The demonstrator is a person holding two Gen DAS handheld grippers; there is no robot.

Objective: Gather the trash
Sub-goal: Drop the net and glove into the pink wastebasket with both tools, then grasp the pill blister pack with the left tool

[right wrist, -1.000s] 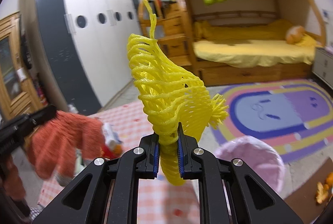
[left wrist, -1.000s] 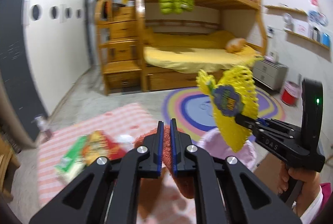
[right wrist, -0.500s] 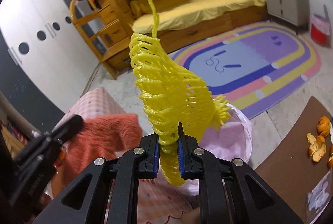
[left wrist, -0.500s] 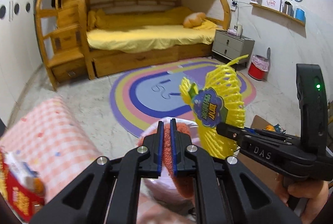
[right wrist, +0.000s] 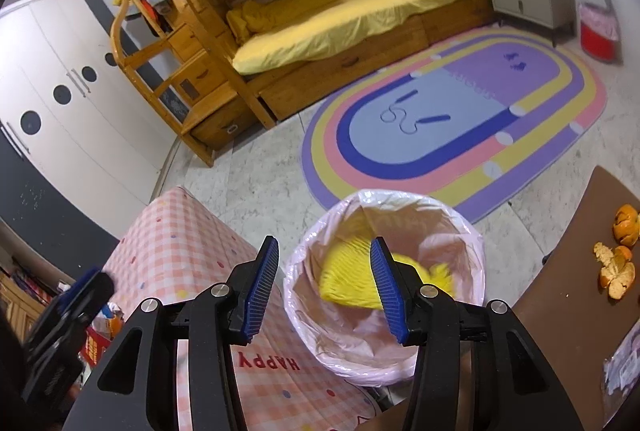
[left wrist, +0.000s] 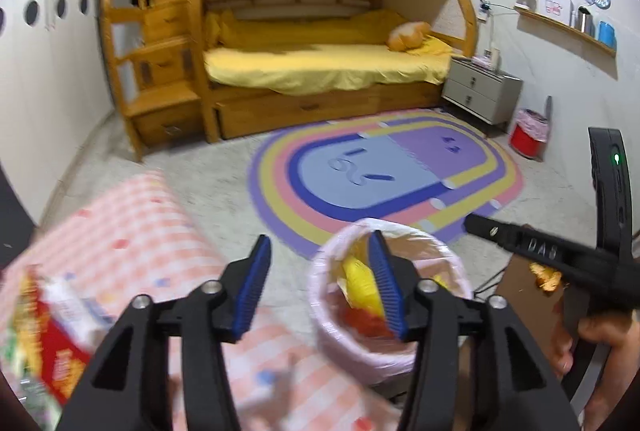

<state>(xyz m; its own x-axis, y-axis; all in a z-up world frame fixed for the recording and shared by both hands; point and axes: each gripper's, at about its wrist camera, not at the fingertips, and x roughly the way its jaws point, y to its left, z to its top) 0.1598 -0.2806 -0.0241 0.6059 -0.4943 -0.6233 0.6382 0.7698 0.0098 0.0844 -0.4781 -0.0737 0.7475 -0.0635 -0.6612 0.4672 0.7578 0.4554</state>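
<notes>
Both grippers hang with their fingers spread wide and nothing between the blue pads. The right gripper (right wrist: pixel 324 285) looks steeply down over the pink-lined trash bin (right wrist: pixel 476 255), its right finger (right wrist: pixel 386 291) crossing in front of the bin's mouth and its left finger over the pink checked cloth (right wrist: pixel 180 235). Inside the bin lies the yellow foam net (right wrist: pixel 346 279), slumped against the liner. The left gripper (left wrist: pixel 318 287) is tipped less steeply, more toward the room, with its right finger in front of the bin (left wrist: pixel 320 295) and its left over the blurred checked cloth (left wrist: pixel 132 231). From that view the yellow net (left wrist: pixel 360 281) lies in the bin with an orange-red net (left wrist: pixel 362 321) below it. The right gripper's black body (left wrist: pixel 560 259) reaches in from the right edge, held by a hand (left wrist: pixel 592 343) gripping its handle from below. A red snack packet (left wrist: pixel 60 359) lies on the cloth at lower left, and orange peels (right wrist: pixel 616 271) sit on the brown surface (right wrist: pixel 560 311) to the right of the bin.
</notes>
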